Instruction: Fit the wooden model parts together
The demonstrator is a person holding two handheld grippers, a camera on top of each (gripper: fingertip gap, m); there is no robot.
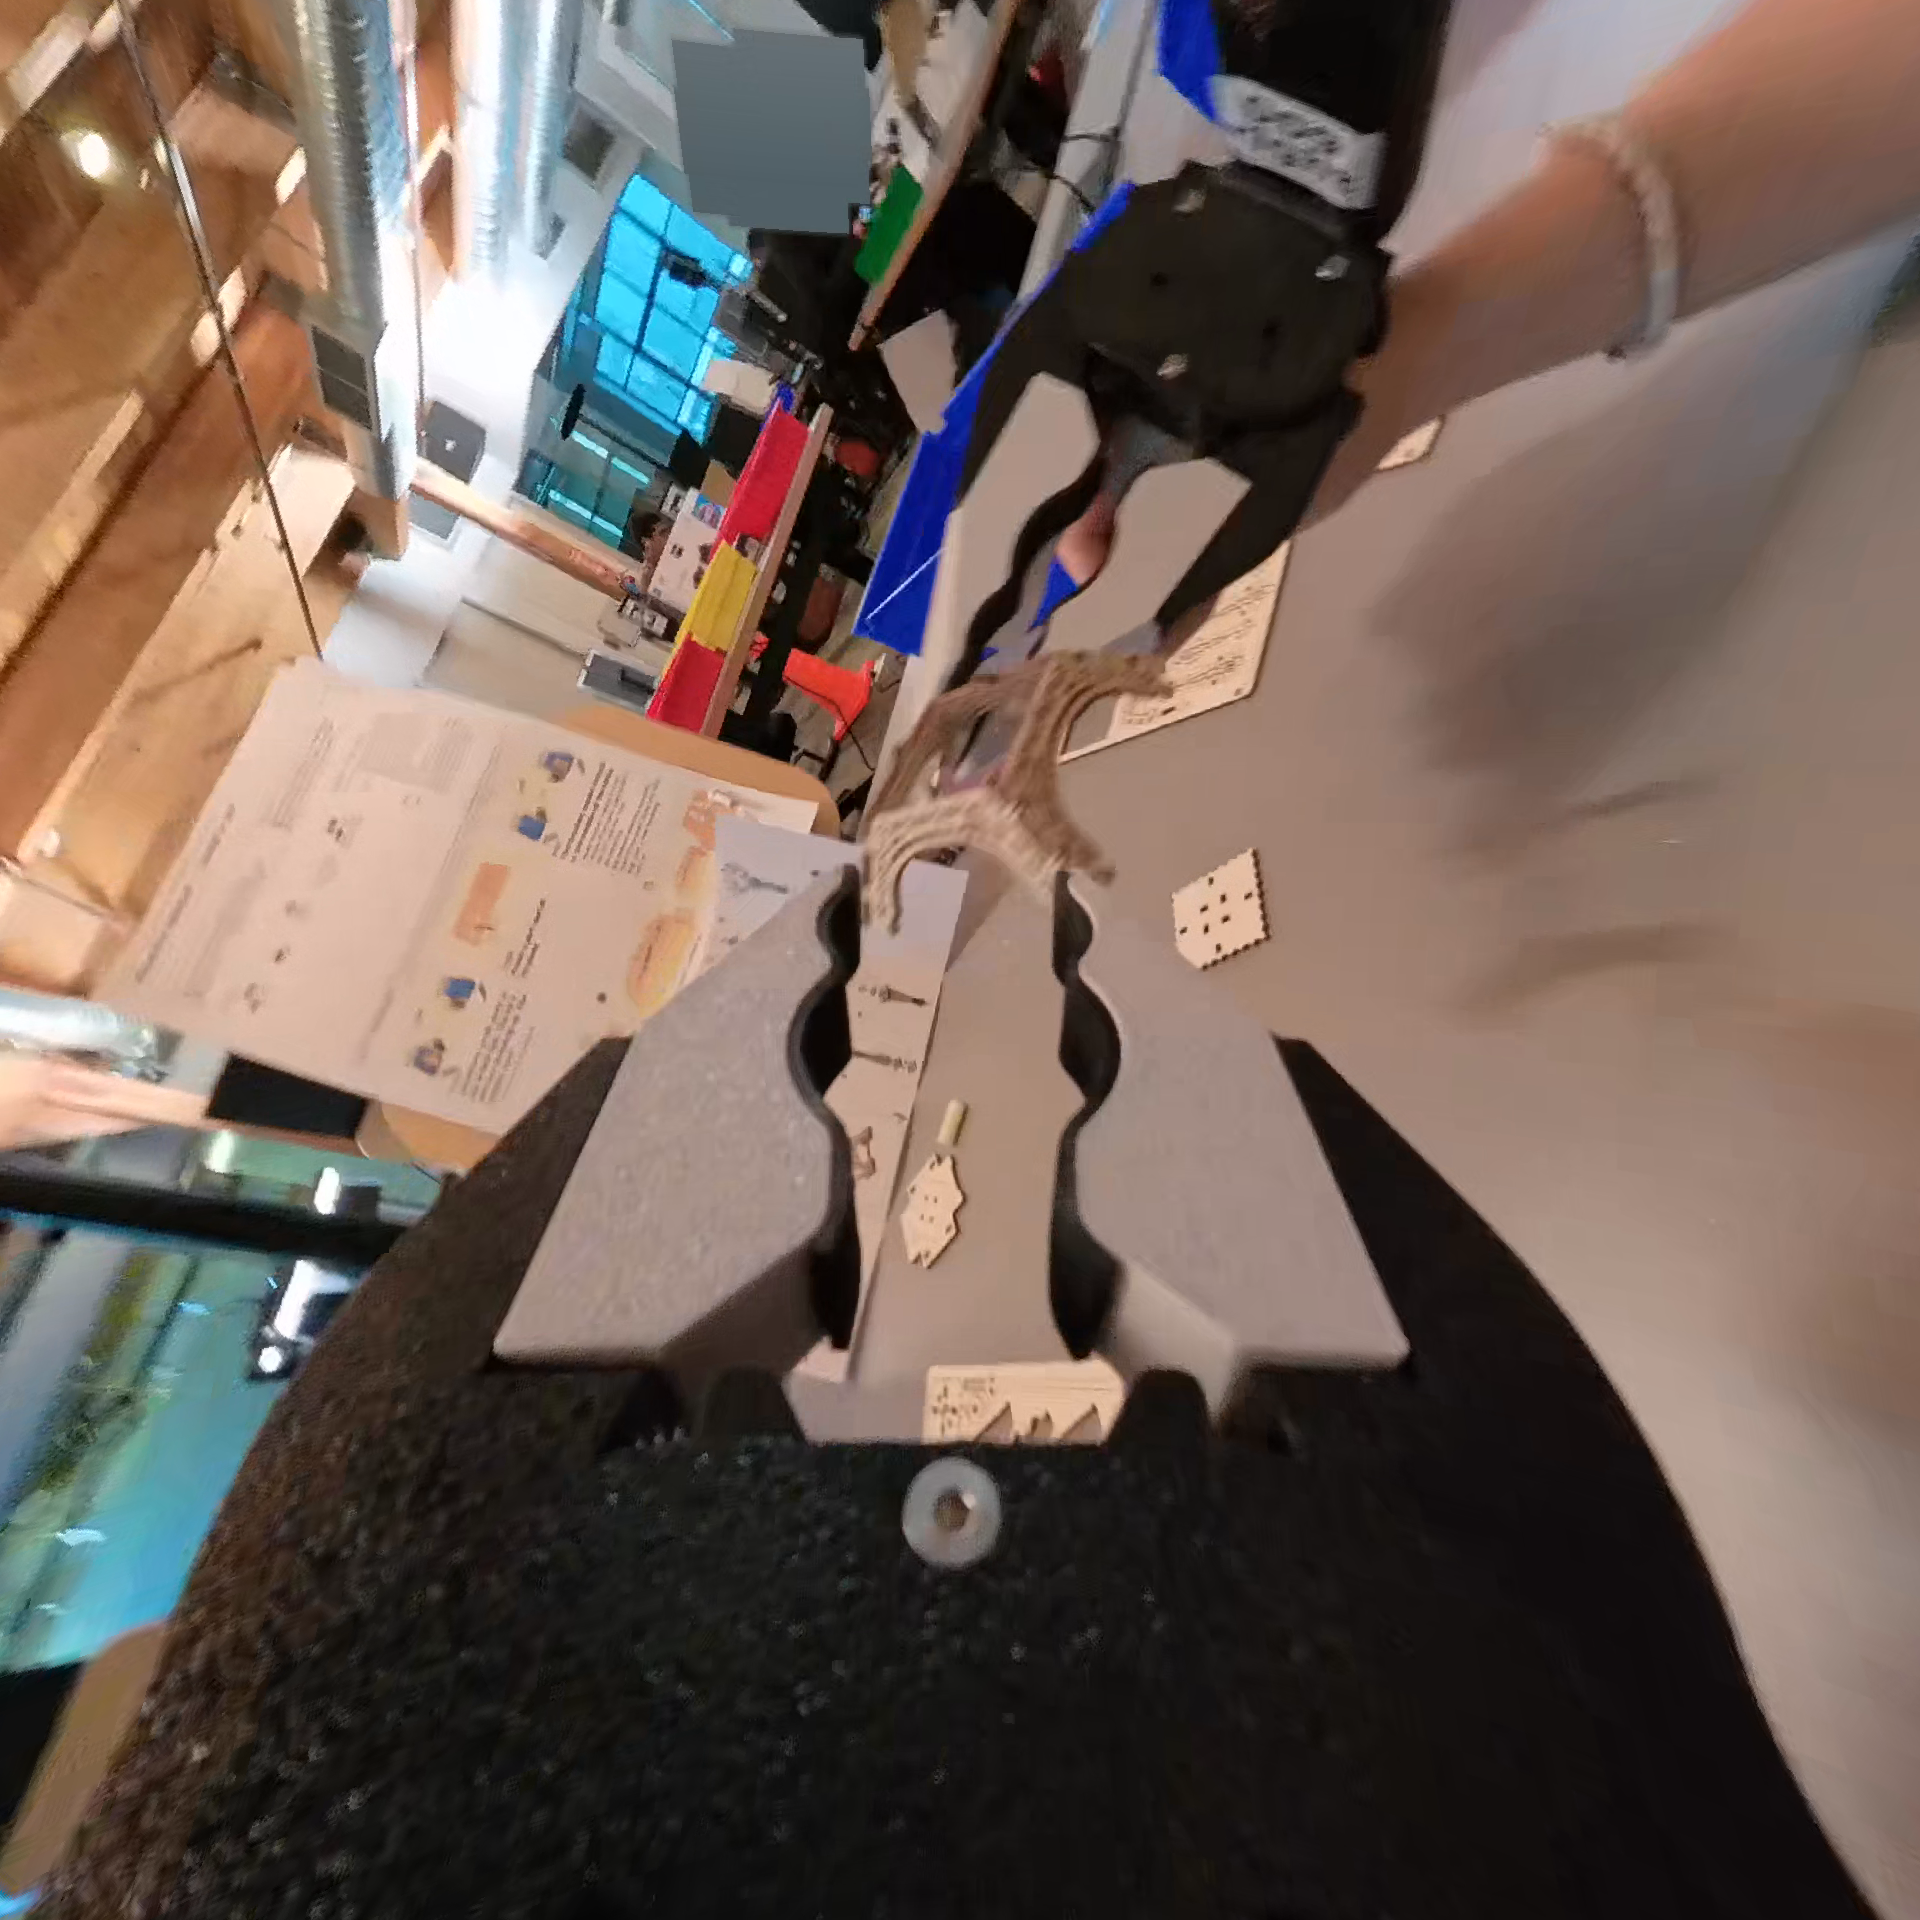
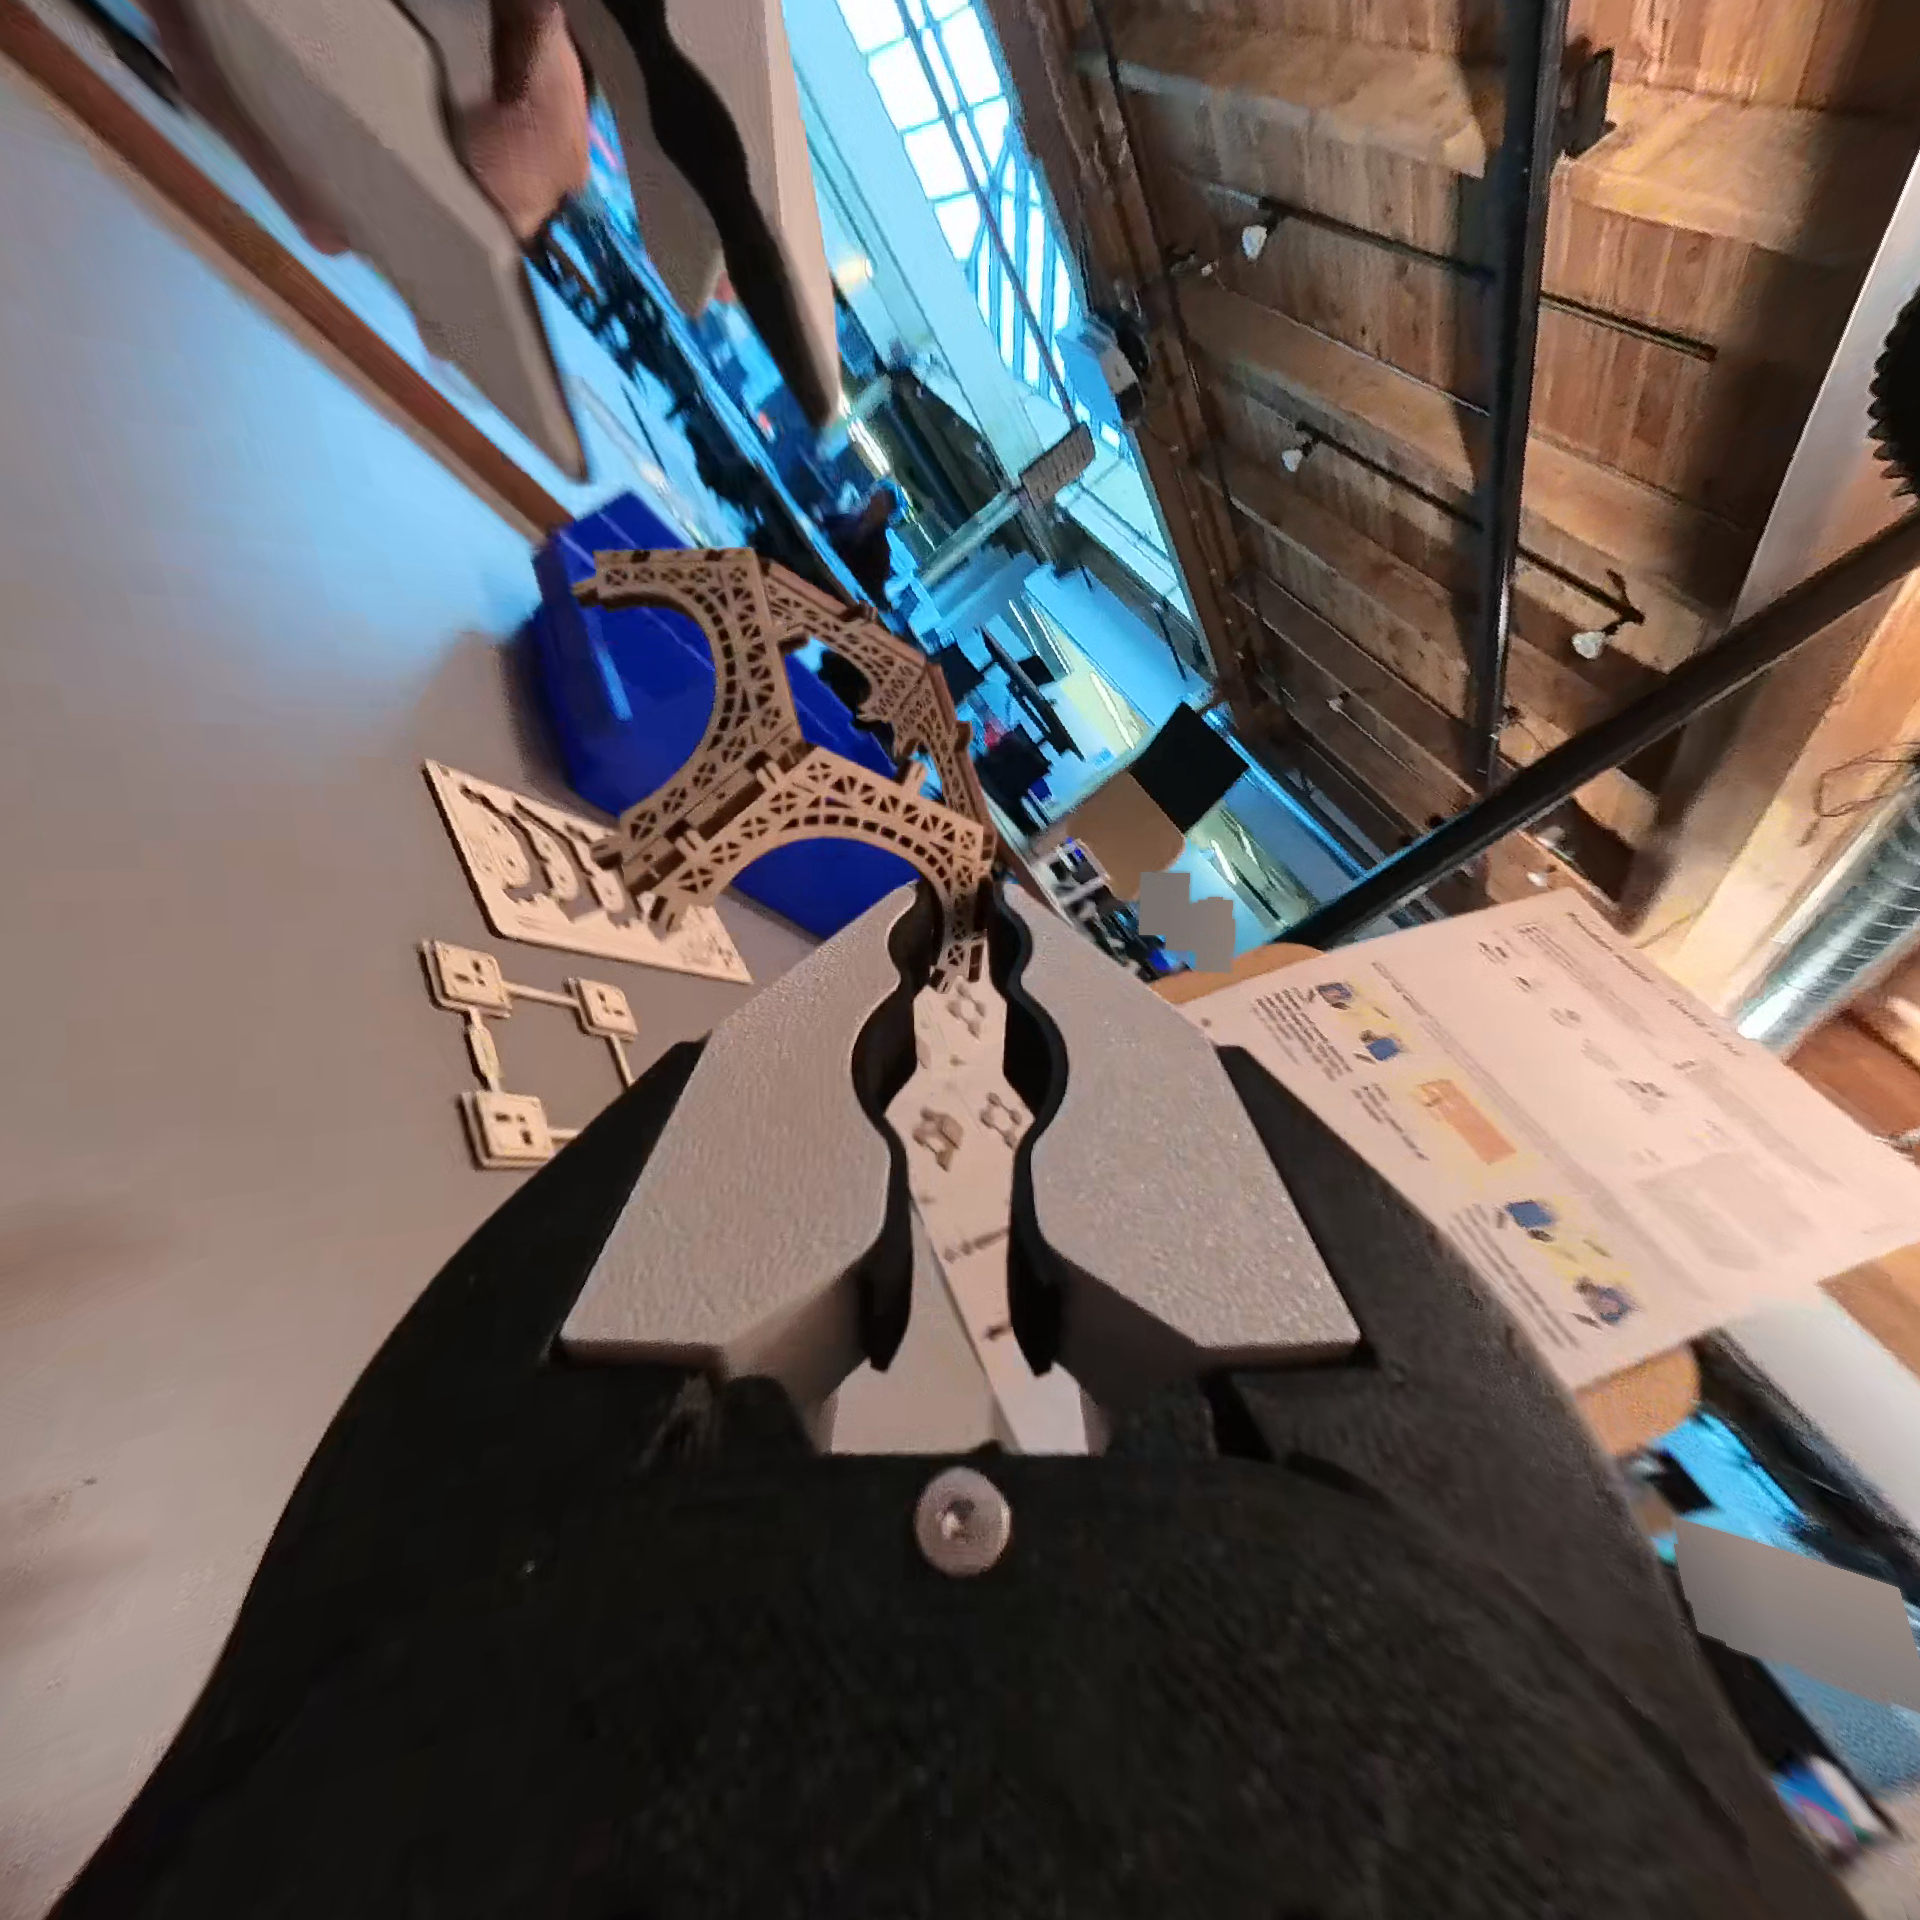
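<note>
A wooden lattice model of arched legs [image 2: 790, 748] hangs in the air above the grey table [image 1: 1507, 1039]. My right gripper [image 2: 961, 914] is shut on the tip of one leg. In the left wrist view the model [image 1: 997, 769] is blurred and sits just beyond my left gripper [image 1: 961, 888]. That gripper is open, with one leg tip close to its left fingertip [image 1: 847, 904]. The right gripper [image 1: 1065, 644] reaches in from above and holds the far side of the model. The left gripper [image 2: 696, 436] shows at the upper left of the right wrist view, apart from the model.
Flat wooden part sheets [image 2: 551, 862] [image 1: 1195, 644], a frame of small squares [image 2: 520, 1049], a perforated square [image 1: 1221, 909] and small loose pieces [image 1: 932, 1210] lie on the table. A blue bin [image 2: 665, 686] stands behind. A printed instruction sheet [image 1: 447, 894] lies at the table's edge. One gripper's finger ends stand about 8 cm off the other's.
</note>
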